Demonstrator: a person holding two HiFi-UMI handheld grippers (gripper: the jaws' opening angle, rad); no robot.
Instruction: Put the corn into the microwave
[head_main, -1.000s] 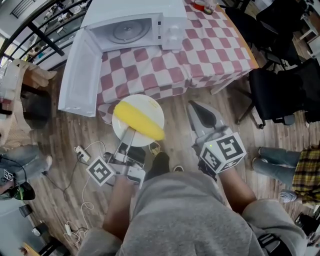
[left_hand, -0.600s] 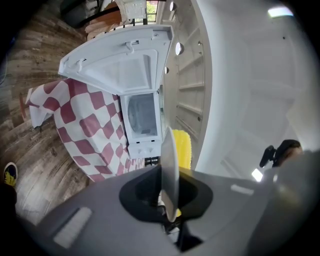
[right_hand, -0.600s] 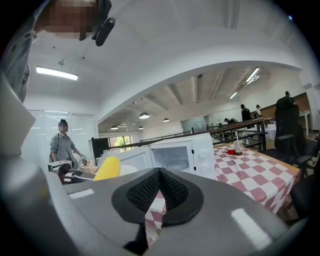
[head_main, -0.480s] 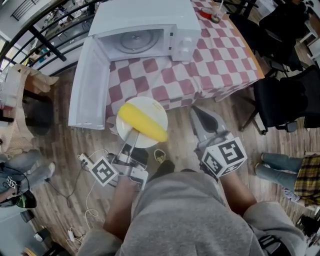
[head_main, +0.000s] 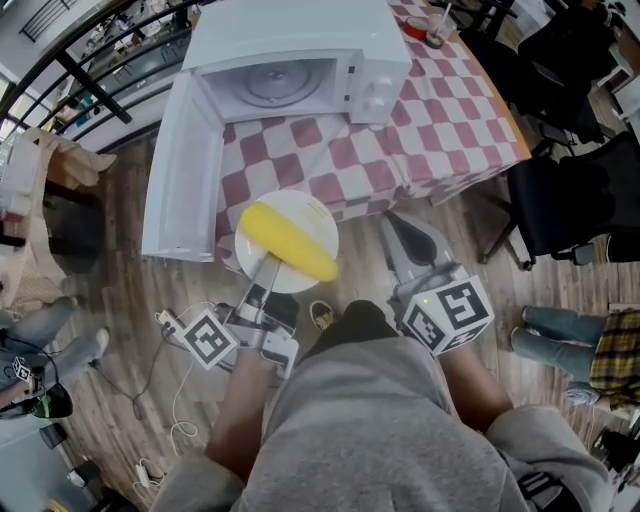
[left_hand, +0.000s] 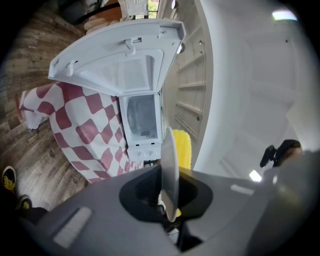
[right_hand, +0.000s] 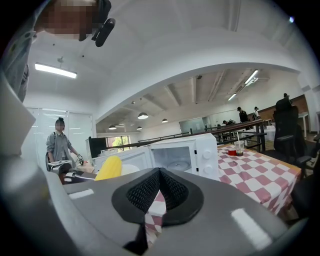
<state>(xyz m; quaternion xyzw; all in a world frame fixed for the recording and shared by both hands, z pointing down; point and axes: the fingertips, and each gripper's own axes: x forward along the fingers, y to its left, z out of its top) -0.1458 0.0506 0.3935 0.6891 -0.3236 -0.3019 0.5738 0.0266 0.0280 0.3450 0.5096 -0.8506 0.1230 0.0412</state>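
Observation:
A yellow corn cob (head_main: 293, 243) lies on a white plate (head_main: 303, 209). My left gripper (head_main: 267, 270) is shut on the plate's near rim and holds it level just off the table's front edge. In the left gripper view the plate (left_hand: 169, 165) shows edge-on between the jaws, with the corn (left_hand: 183, 149) beside it. The white microwave (head_main: 300, 70) stands on the checked tablecloth (head_main: 400, 140), its door (head_main: 180, 175) swung wide to the left and its glass turntable bare. My right gripper (head_main: 393, 223) hovers shut and empty to the right of the plate.
Black office chairs (head_main: 570, 190) stand right of the table. A red cup (head_main: 414, 25) sits at the table's far end. Cables and a power strip (head_main: 168, 320) lie on the wooden floor at left. A person (right_hand: 58, 144) stands in the background beyond the microwave.
Both grippers have moved forward toward the table, the left one carrying the plate and corn. The plate now overlaps the table's front edge, nearer the open microwave.

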